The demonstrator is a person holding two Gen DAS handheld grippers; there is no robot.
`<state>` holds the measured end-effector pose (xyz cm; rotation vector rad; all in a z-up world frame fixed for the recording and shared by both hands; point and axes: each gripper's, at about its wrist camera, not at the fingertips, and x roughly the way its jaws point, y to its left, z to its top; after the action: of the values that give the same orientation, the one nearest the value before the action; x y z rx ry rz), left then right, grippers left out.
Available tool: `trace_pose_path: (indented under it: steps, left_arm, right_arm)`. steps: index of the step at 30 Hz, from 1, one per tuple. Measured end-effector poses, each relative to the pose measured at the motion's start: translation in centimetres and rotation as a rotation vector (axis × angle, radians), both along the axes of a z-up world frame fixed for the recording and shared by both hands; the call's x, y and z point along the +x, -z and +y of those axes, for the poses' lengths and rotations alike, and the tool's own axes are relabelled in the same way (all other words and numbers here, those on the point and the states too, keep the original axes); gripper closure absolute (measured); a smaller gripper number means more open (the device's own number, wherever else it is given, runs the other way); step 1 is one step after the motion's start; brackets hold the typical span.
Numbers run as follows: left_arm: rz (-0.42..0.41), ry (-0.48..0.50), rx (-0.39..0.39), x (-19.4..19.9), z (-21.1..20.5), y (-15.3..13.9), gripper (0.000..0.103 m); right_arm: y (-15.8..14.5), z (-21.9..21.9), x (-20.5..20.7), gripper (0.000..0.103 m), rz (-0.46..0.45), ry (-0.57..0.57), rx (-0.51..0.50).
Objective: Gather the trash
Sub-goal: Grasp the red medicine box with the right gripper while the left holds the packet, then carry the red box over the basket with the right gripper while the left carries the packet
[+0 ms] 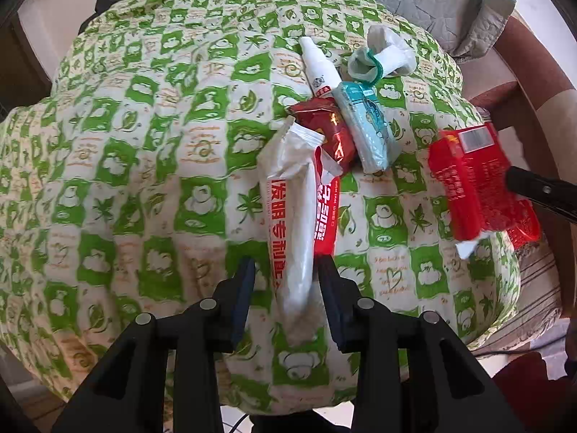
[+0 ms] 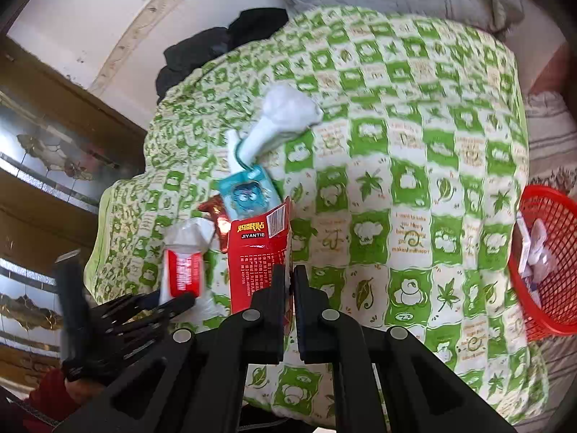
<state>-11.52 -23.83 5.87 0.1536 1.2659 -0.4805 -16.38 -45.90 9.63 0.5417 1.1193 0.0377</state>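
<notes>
The right tongs were clamped on a red packet, lifted over the green-checked quilt. The left tongs stood open astride a white and red wrapper lying on the quilt. A red basket holding scraps sat at the quilt's right edge.

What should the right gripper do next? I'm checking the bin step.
Probably carry the red box right to the red basket and release it: the right gripper is shut on the box, and the basket already holds trash.
</notes>
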Motion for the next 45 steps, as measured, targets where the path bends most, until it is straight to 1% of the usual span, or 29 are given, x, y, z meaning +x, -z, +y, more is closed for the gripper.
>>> trace_pose_path:
  steps: [1,2,5,7,13,17,22,24,32,38,45]
  left_arm:
    - [0.005,0.002,-0.003,0.1,-0.1,0.1,0.071]
    - [0.006,0.006,-0.007,0.1,-0.3,0.2,0.079]
    - [-0.017,0.018,0.002,-0.1,-0.6,-0.2,0.08]
    - [-0.024,0.019,-0.007,-0.3,-0.5,-0.6,0.081]
    - [-0.068,0.007,-0.04,-1.3,0.3,-2.5,0.081]
    - [-0.112,-0.001,-0.059,-2.4,1.2,-4.2,0.081]
    - [-0.147,-0.03,-0.083,-3.4,2.5,-6.2,0.081]
    - [-0.148,-0.048,-0.098,-3.8,3.1,-6.6,0.081]
    - [-0.15,-0.062,-0.11,-5.2,3.3,-7.2,0.081]
    - [-0.155,-0.035,-0.113,-6.5,2.2,-7.4,0.081]
    - [-0.16,0.022,-0.101,-7.3,-0.6,-7.5,0.081]
  right_arm:
    - [-0.2,0.0,0.0,0.097,-0.003,0.001,-0.002]
    - [-0.5,0.0,-0.3,0.097,-0.006,0.005,-0.007]
    - [-1.0,-0.3,-0.9,0.097,-0.009,0.012,-0.016]
    - [-1.2,-0.6,-1.3,0.097,-0.007,0.024,-0.016]
    - [-2.0,-0.2,-1.9,0.097,-0.021,0.026,-0.021]
    - [-2.6,0.4,-2.5,0.097,-0.032,0.022,-0.021]
    - [-3.7,1.0,-3.0,0.097,-0.057,0.02,-0.022]
    - [-4.3,1.2,-3.4,0.097,-0.067,0.016,-0.022]
    - [-4.8,1.4,-5.3,0.097,-0.071,0.018,-0.027]
    - [-4.8,0.9,-6.8,0.097,-0.067,0.035,-0.03]
    - [-4.9,-0.8,-8.7,0.097,-0.067,0.082,-0.025]
